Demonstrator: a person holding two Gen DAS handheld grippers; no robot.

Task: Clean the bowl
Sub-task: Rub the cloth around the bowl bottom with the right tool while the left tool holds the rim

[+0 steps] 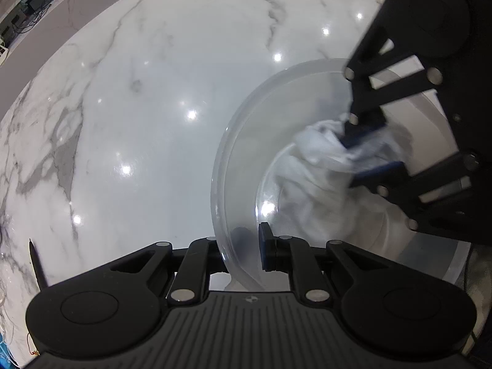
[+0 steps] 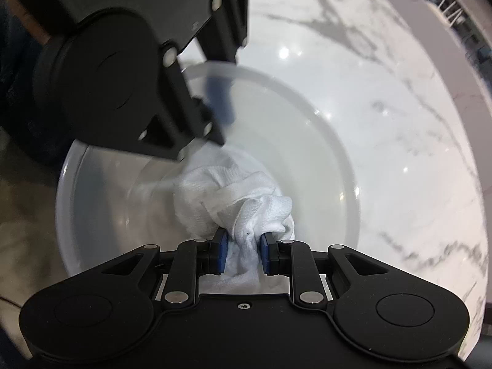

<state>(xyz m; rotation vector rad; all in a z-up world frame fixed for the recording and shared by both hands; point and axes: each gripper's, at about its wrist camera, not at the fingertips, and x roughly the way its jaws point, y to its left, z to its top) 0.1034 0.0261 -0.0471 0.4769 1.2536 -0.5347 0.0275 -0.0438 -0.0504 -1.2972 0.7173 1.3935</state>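
A clear plastic bowl [image 1: 246, 141] stands on the white marble table [image 1: 138, 92]. My left gripper [image 1: 246, 246] is shut on the bowl's near rim, one pad inside the wall and one outside. My right gripper [image 2: 243, 250] is shut on a crumpled white cloth [image 2: 227, 193] and presses it against the inside of the bowl [image 2: 323, 141]. In the left wrist view the right gripper [image 1: 369, 153] comes in from the upper right with the cloth [image 1: 319, 160] bunched under its blue pads. In the right wrist view the left gripper [image 2: 215, 104] grips the rim at upper left.
A black pen [image 1: 37, 264] lies on the marble at the left. A dark band and cables run beyond the table's far edge [image 1: 46, 15]. A beige floor [image 2: 27, 190] shows past the table edge at the left of the right wrist view.
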